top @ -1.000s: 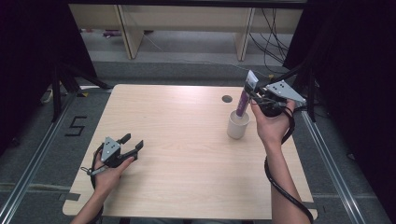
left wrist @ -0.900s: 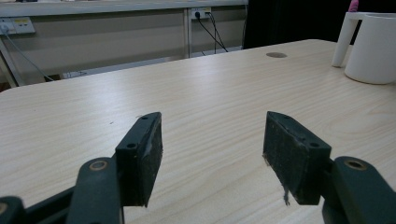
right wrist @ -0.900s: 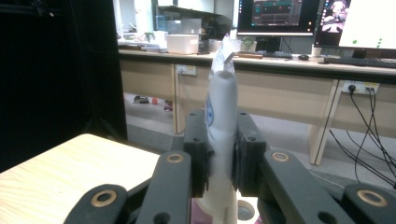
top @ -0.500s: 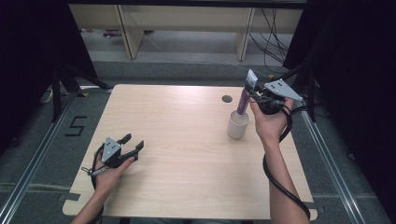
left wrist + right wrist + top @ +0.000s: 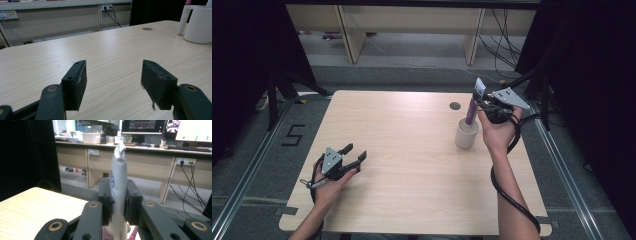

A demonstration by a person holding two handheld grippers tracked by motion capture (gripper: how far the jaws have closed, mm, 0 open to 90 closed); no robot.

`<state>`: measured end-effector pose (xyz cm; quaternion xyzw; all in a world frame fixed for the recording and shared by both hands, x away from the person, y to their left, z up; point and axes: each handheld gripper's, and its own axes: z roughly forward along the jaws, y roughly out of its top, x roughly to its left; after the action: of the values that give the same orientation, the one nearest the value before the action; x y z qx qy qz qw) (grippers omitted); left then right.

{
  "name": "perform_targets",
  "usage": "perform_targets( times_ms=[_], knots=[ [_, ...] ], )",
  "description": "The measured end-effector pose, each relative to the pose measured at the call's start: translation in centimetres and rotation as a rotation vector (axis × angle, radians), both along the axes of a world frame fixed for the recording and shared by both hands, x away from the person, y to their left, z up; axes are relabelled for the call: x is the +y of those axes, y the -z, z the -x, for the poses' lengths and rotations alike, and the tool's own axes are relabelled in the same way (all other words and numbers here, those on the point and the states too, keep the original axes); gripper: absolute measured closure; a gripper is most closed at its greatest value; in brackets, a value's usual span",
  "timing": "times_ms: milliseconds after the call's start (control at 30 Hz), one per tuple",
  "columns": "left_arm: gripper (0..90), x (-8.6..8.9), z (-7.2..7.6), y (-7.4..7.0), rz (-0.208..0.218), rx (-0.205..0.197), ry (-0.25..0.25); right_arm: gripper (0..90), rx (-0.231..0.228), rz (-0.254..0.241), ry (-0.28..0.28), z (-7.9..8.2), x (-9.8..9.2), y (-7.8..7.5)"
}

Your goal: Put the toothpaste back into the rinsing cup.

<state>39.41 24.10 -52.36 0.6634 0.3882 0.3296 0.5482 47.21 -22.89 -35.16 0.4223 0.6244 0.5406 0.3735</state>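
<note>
I count one white mug near the right edge of the table, and one purple-and-white tube standing in it. I see two grippers, the left gripper and the right gripper, and one round hole near the table's far edge.

Pretty plain lab setup here. Light wood-grain surface with rounded corners and a small round cable hole near its far edge. Grey carpet floor around it, with metal rails running down both sides and a "5" taped on at the left. Black curtains hang on either side. Past the far edge stands a beige bench with wall sockets, dangling cables and lit monitors on top.
</note>
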Motion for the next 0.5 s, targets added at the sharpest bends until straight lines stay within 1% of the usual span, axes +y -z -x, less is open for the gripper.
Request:
perform_targets(
  times_ms=[167, 267, 300, 433, 467, 500],
  knots=[
    [37.3, 0.0, 0.0, 0.0, 0.0, 0.001, -0.002, 78.8, 0.019, 0.007, -0.002, -0.4, 0.0, 0.8],
    [37.3, 0.0, 0.0, 0.0, 0.001, 0.001, -0.002, 78.8, 0.026, 0.009, 0.011, -0.5, 0.0, 1.3],
    [37.3, 0.0, 0.0, 0.0, 0.001, 0.001, -0.002, 78.8, 0.016, 0.016, 0.011, -0.7, -0.1, 1.5],
    [37.3, -0.1, 0.0, 0.0, -0.001, -0.003, -0.002, 78.8, 0.047, -0.003, 0.022, -0.7, 0.0, 2.0],
    [37.3, -0.1, -0.1, 0.0, 0.003, -0.009, 0.004, 78.8, 0.036, 0.007, 0.015, -0.9, -0.1, 2.1],
    [37.3, -0.1, -0.1, 0.0, 0.004, -0.009, 0.004, 78.8, 0.042, 0.001, 0.024, -0.9, 0.0, 2.2]
  ],
)
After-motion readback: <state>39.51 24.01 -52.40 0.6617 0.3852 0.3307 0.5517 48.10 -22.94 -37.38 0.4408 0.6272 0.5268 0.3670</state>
